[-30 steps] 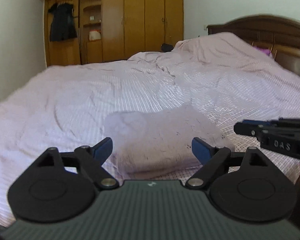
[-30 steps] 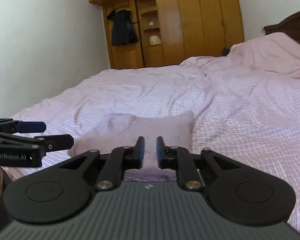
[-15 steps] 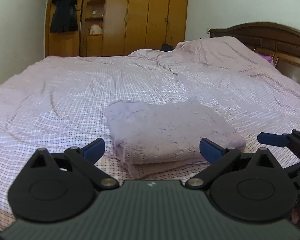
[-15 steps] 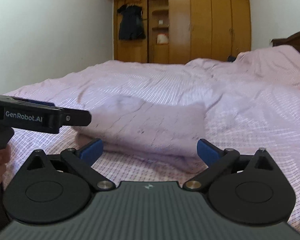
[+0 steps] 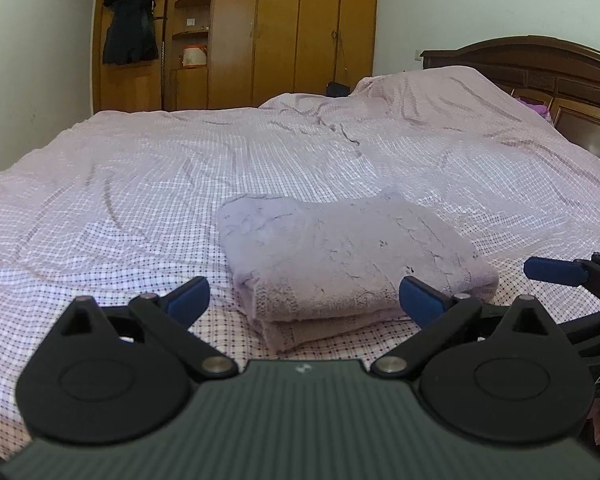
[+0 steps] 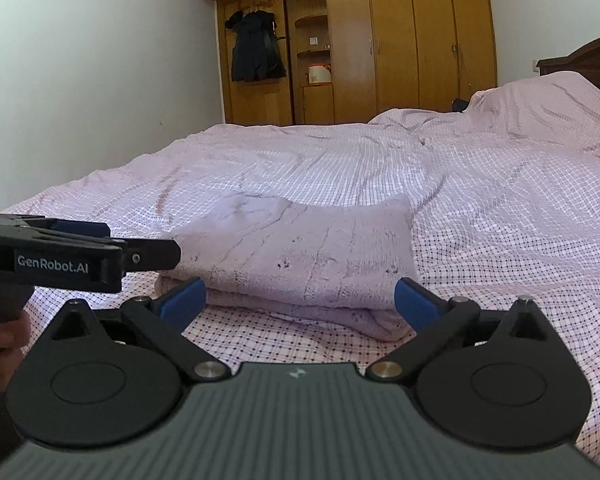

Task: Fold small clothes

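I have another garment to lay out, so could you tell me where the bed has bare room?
Bare bedsheet lies left of and beyond the folded cloth, toward the wardrobe. Near the cloth's front edge it is crowded by the left gripper and right gripper.

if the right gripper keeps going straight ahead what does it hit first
Most likely the folded lavender cloth, which lies directly ahead between the open fingers of the right gripper. Only a strip of checked bedsheet separates them, though depth is unclear.
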